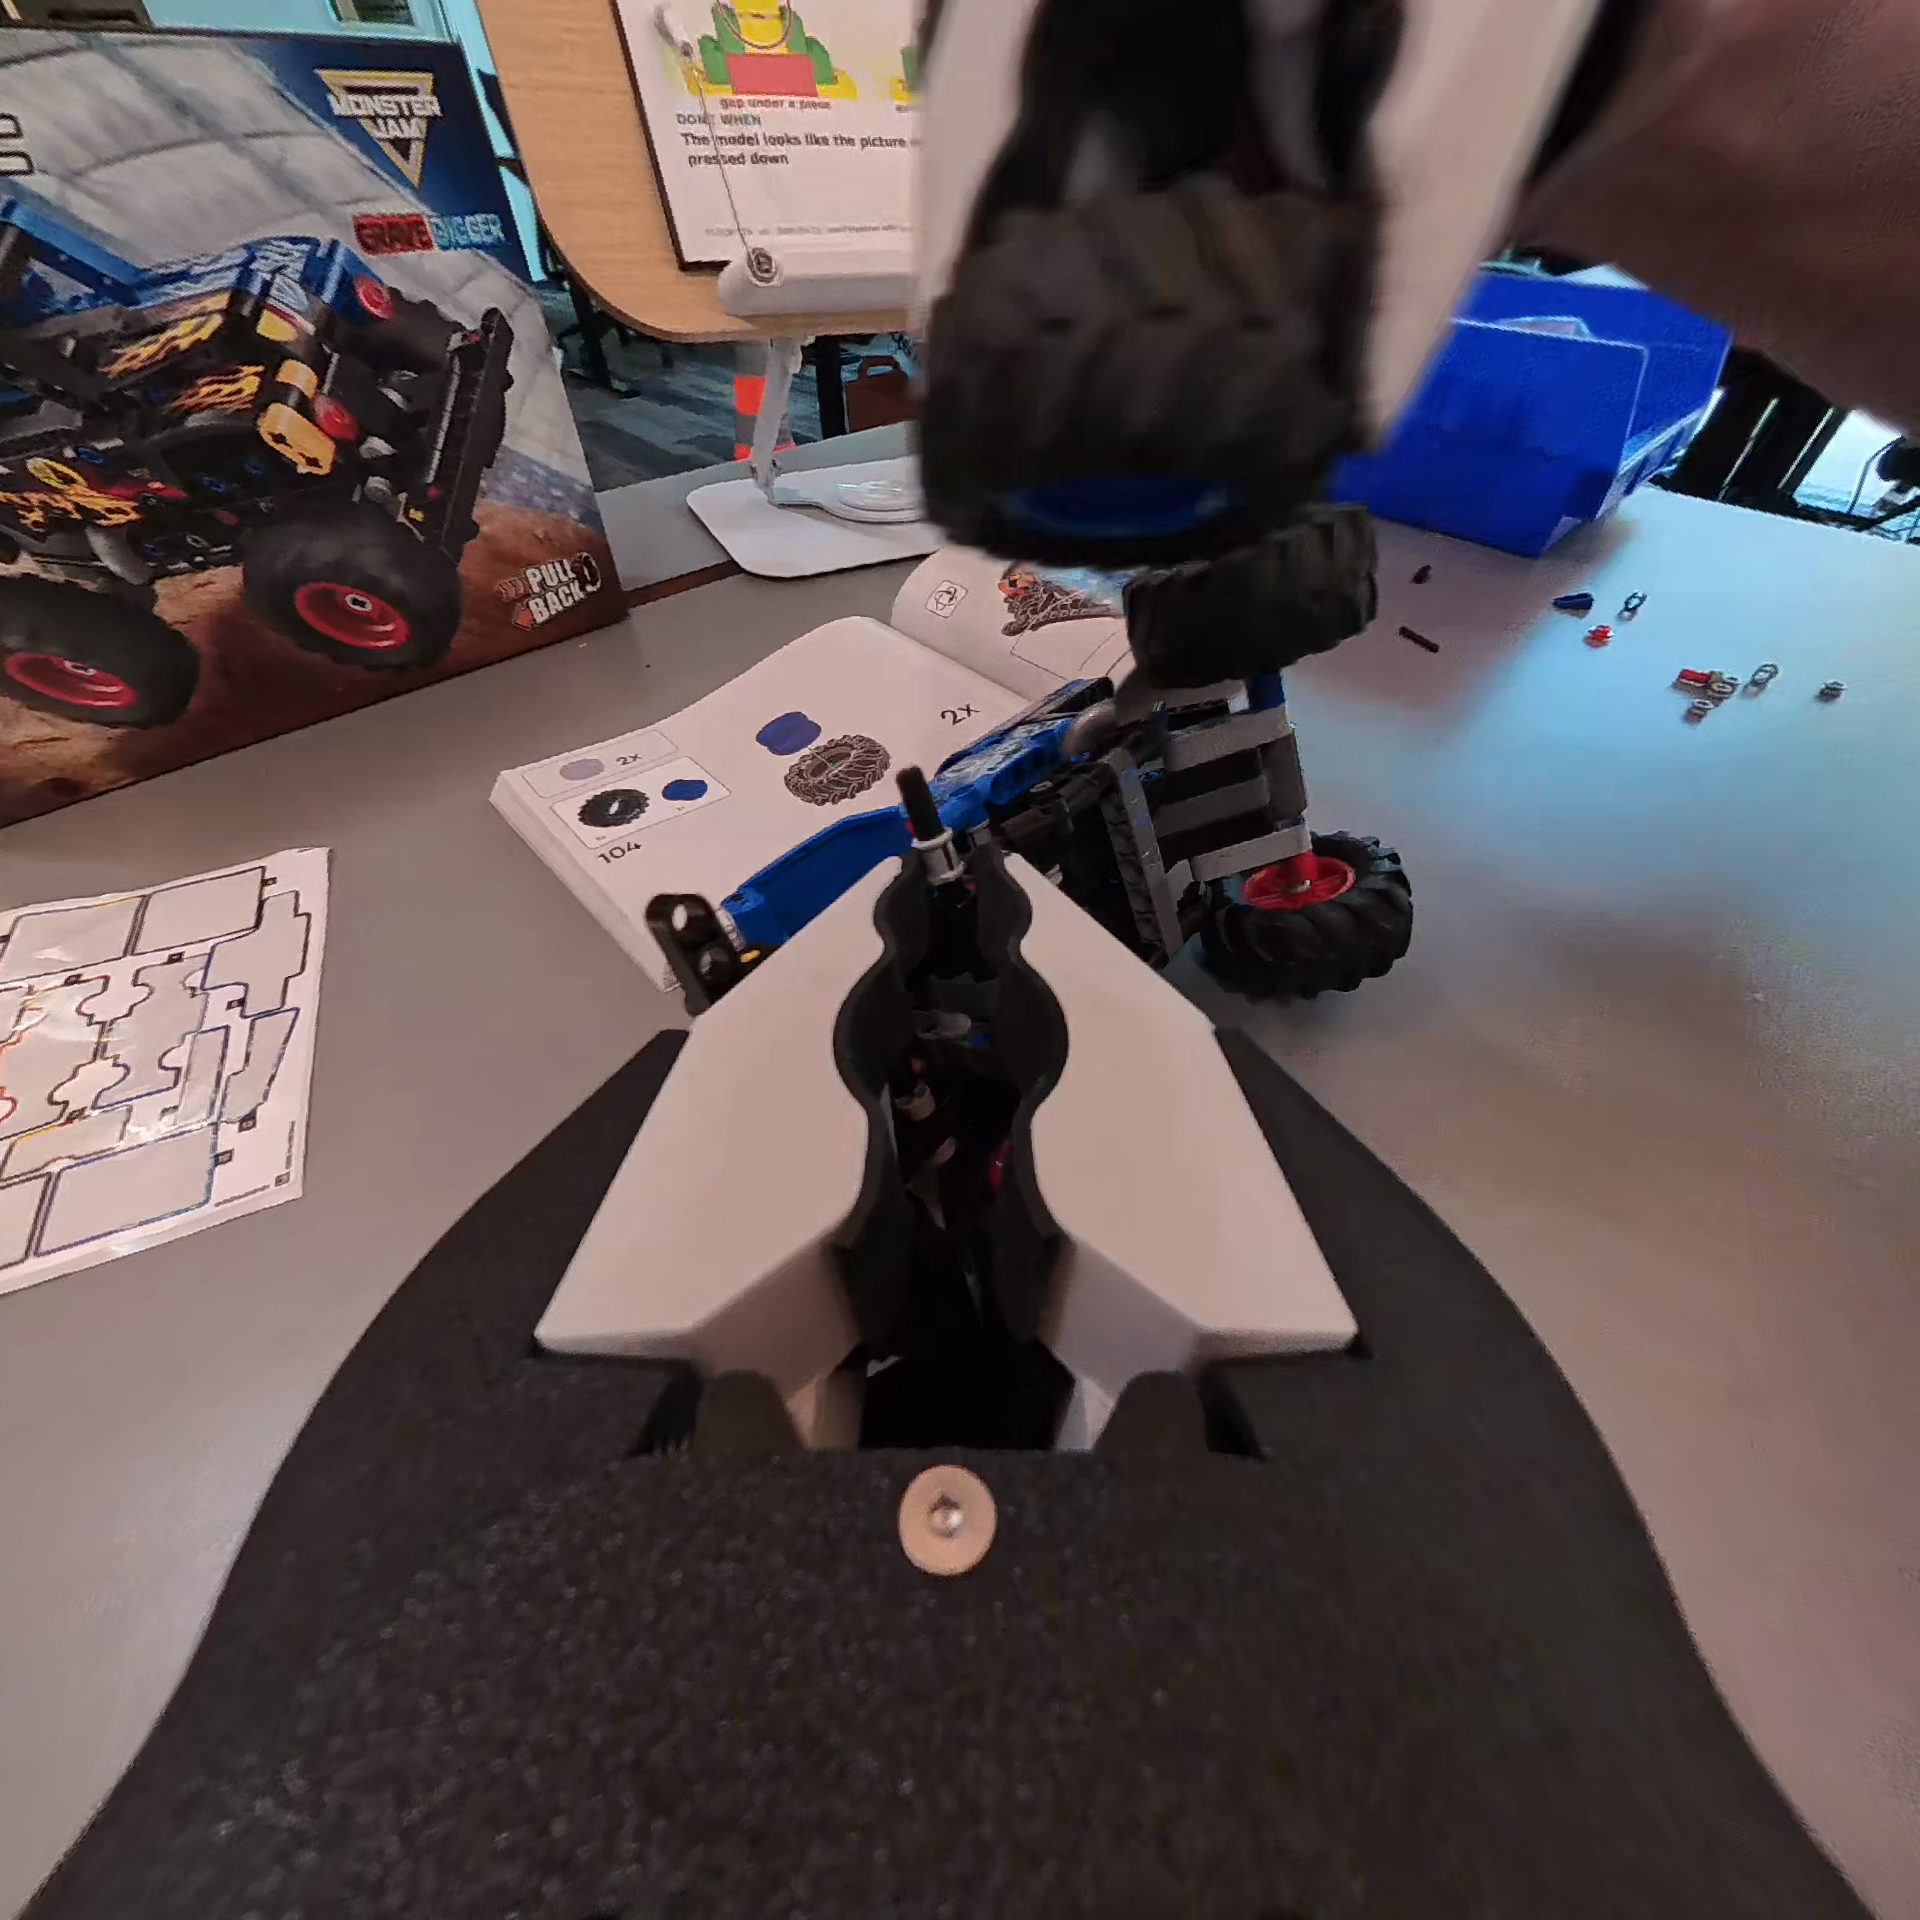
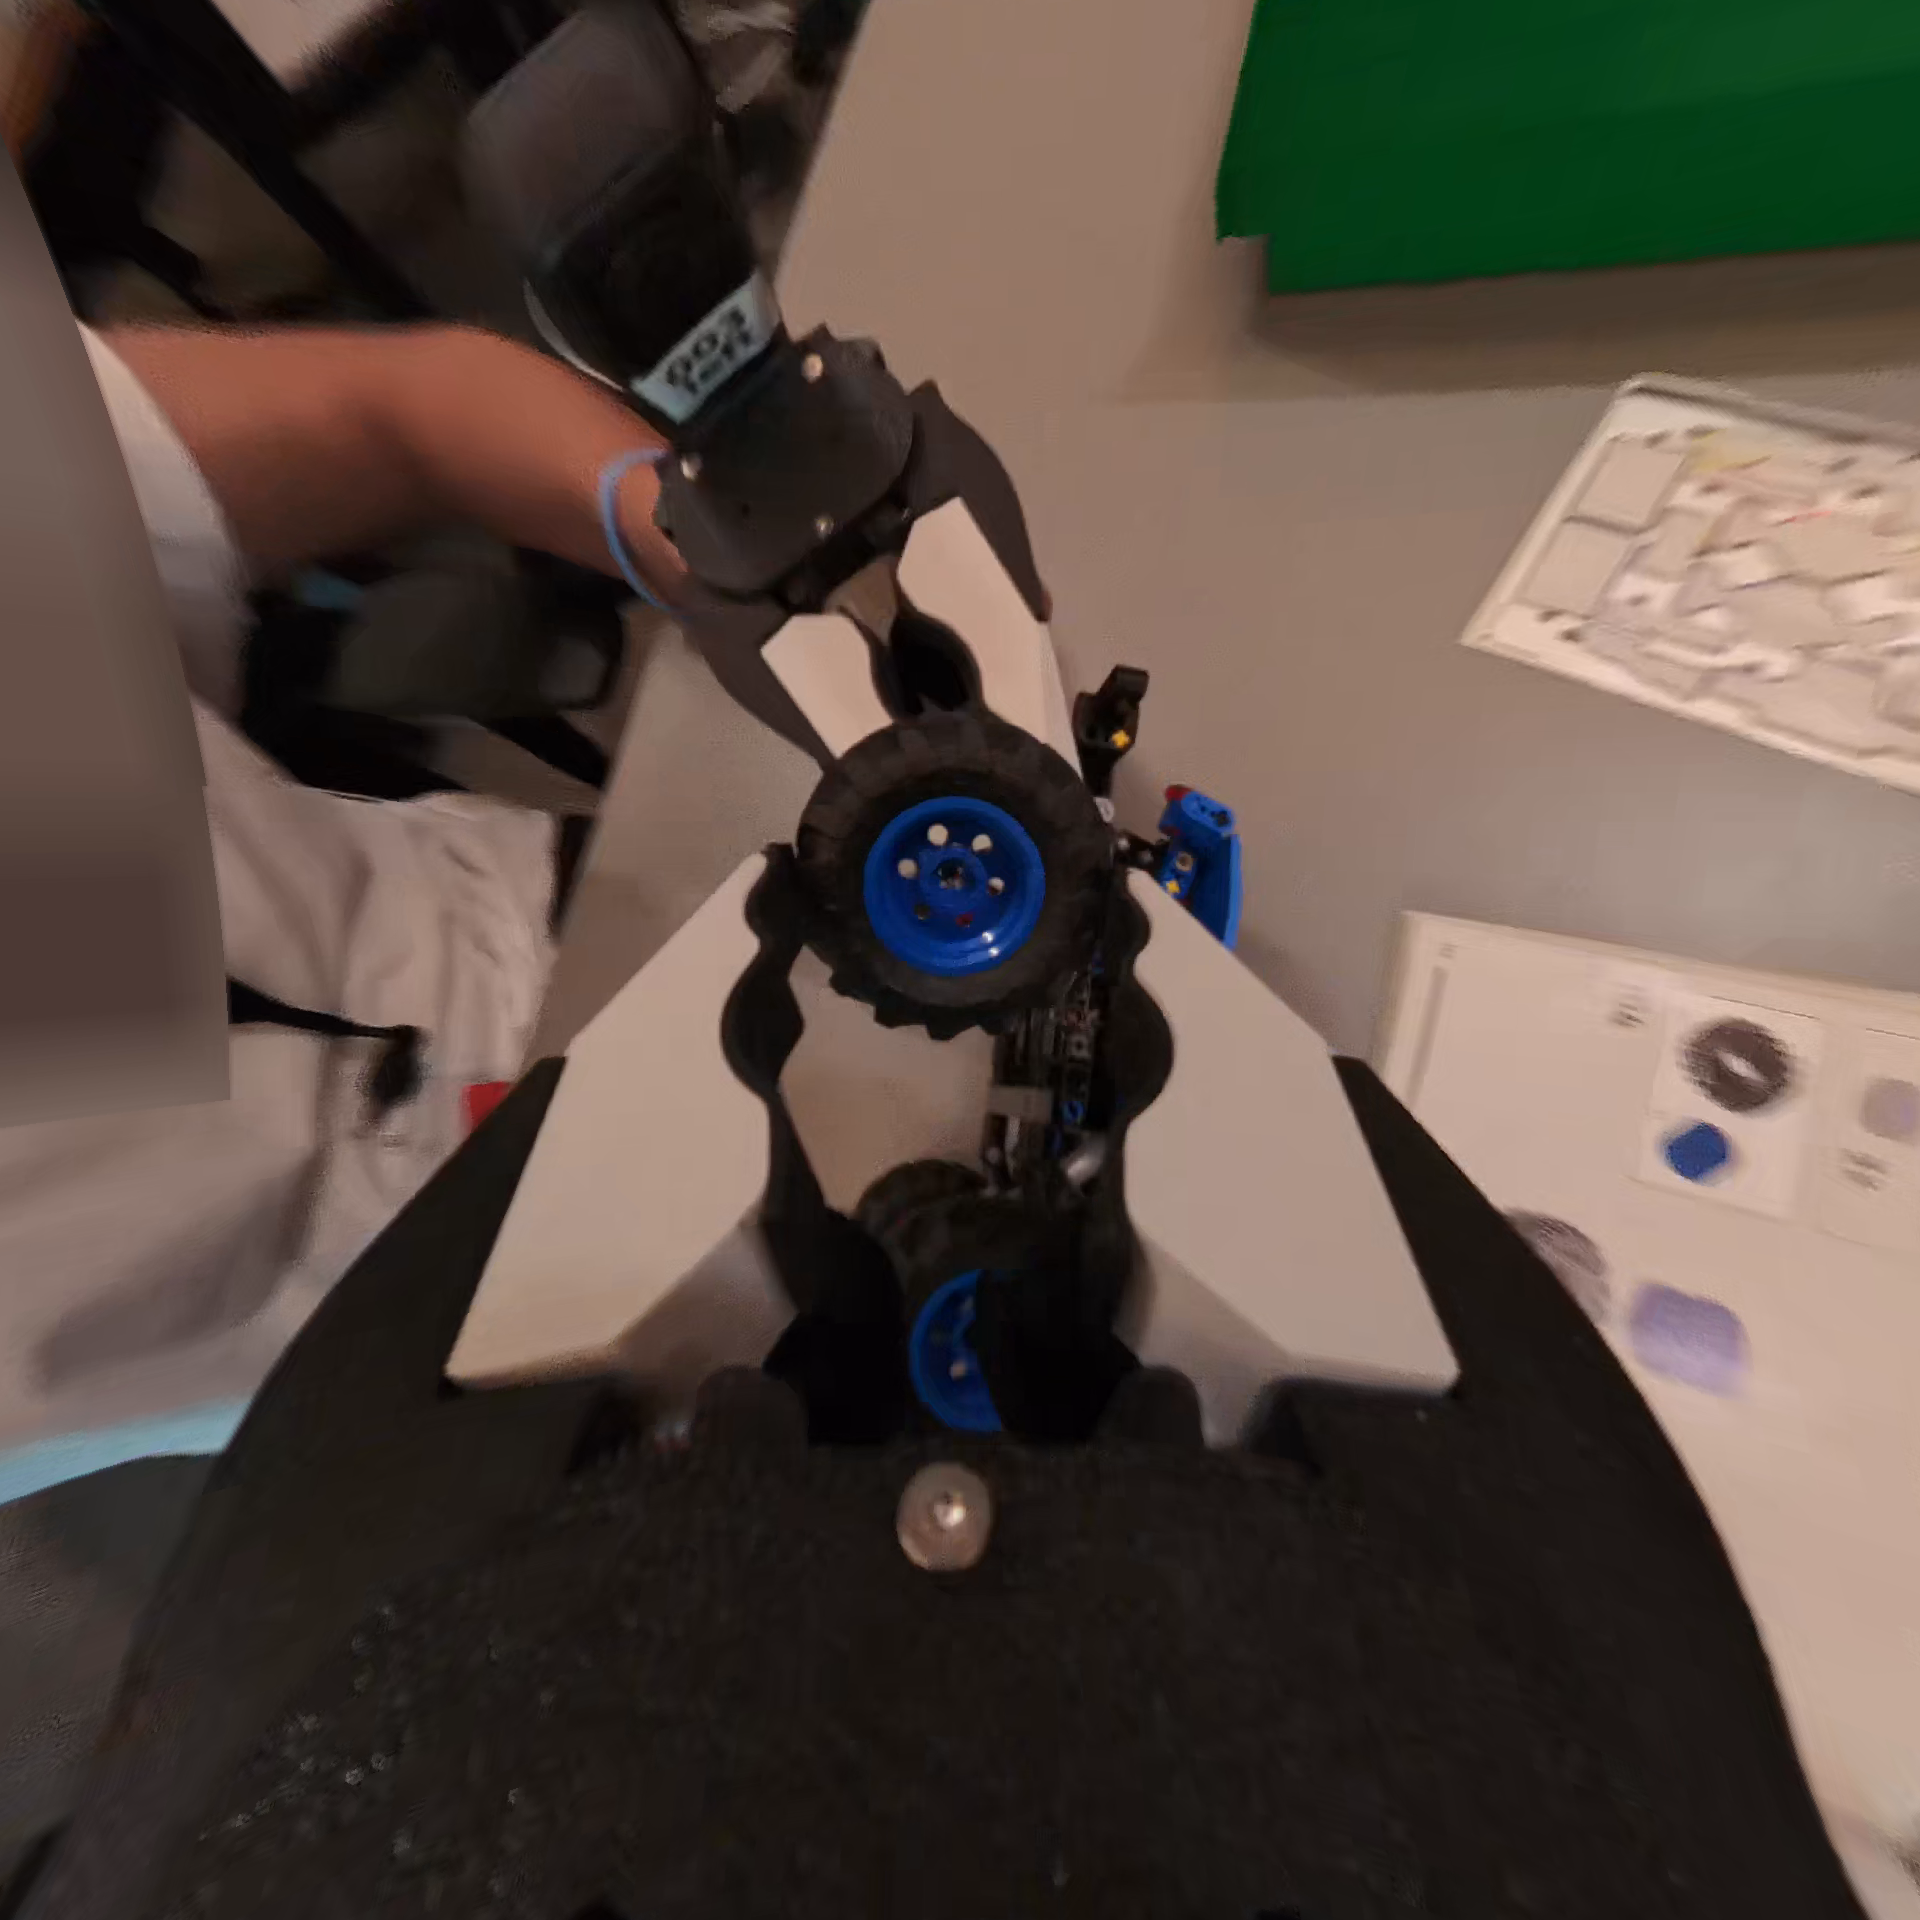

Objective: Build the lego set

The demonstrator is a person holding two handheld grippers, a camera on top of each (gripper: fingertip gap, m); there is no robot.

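Grey table (image 1: 1558, 1039), blue bin (image 1: 1538, 416) (contents unseen), truck (image 1: 1091, 831) gripped.

The lego truck (image 1: 1122, 831) — blue body, grey and black frame — lies tipped on its side over the open instruction booklet (image 1: 727, 769). One red-hubbed wheel (image 1: 1311, 909) rests on the table; a blue-hubbed wheel (image 2: 951, 883) faces upward — mounted.

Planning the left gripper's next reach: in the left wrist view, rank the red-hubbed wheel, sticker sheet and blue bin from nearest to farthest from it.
1. Red-hubbed wheel, just ahead, right.
2. Sticker sheet, far left on the table.
3. Blue bin, far back right.
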